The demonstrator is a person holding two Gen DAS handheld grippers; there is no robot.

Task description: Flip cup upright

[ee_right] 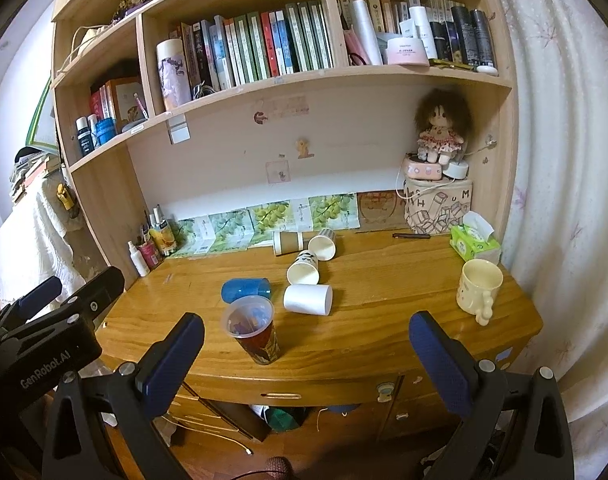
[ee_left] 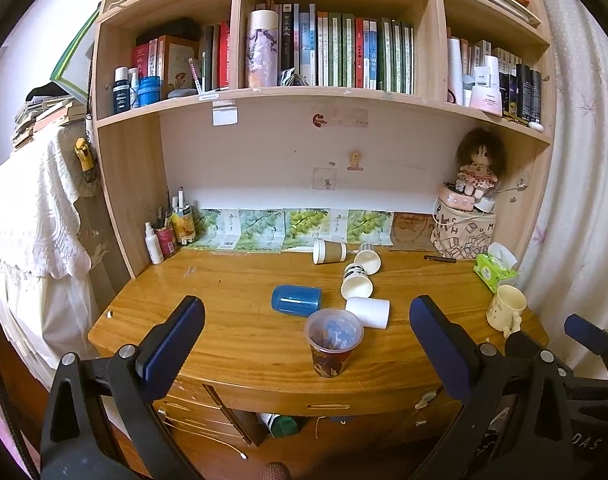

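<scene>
The wooden desk (ee_left: 232, 344) carried a tight cluster of cups near its middle, with both grippers held back off its front edge. The left gripper (ee_left: 307, 330) and right gripper (ee_right: 306, 344) each stood with jaws spread wide, holding nothing.

Five cups lay on their sides: the blue cup (ee_left: 296, 300), the white cup (ee_left: 368, 312), the patterned paper cup (ee_left: 355, 280), and two more behind it. The clear cup (ee_left: 333, 340) and the cream mug (ee_left: 505, 310) stood upright.

Risk, as judged: the white cup and the clear cup sat just beside each other, so a reach for either fallen front cup could topple the upright one. Round cups may also roll on contact, scattering neighbours.
</scene>
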